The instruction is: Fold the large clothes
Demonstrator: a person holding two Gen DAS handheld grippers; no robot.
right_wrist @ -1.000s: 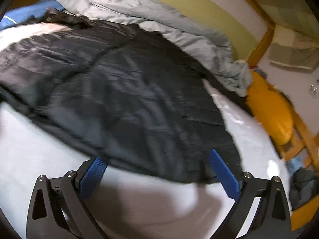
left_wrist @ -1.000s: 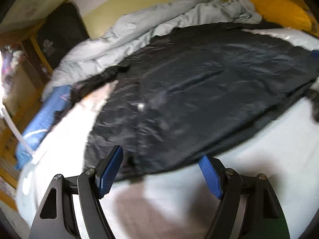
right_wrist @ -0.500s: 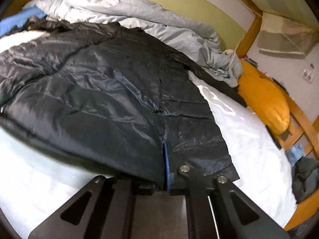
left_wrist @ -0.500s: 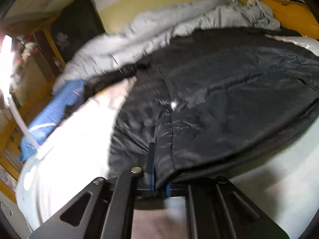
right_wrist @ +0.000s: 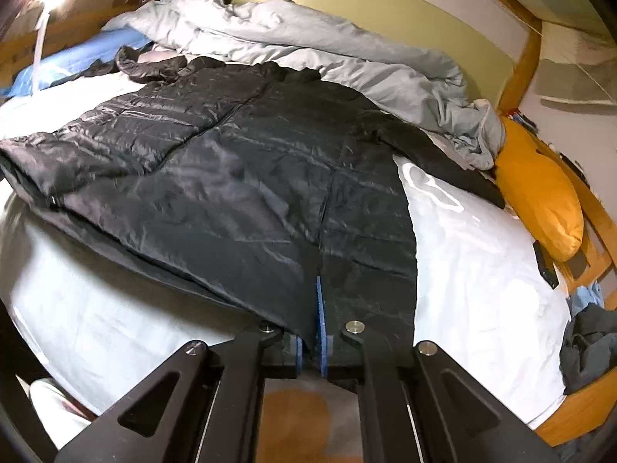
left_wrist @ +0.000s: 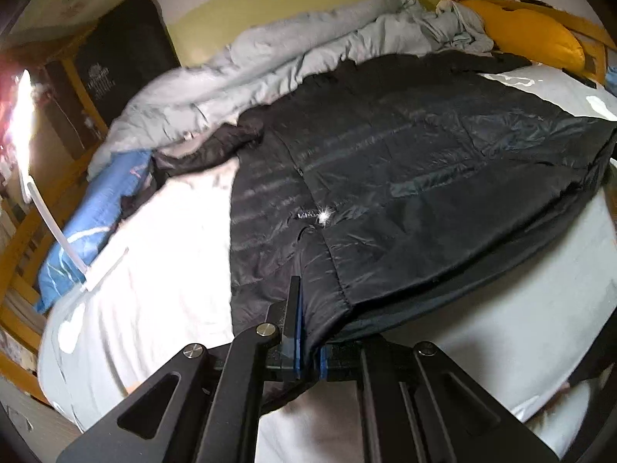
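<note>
Two grippers pinching the near hem of one black puffer jacket on a bed.

The left gripper point(left_wrist: 306, 341) and right gripper point(right_wrist: 312, 332) each clench the black jacket point(left_wrist: 405, 177), spread over the white sheet point(right_wrist: 474, 262); beyond lie one grey duvet point(right_wrist: 308, 46) and one orange pillow point(right_wrist: 540, 189). No writing is legible.

A white bed sheet point(right_wrist: 474, 270) serves as landmark: a rumpled grey duvet point(right_wrist: 308, 50) lies along its far edge, an orange pillow point(right_wrist: 540, 196) at its right end, a blue pillow point(left_wrist: 92, 216) at its left.
</note>
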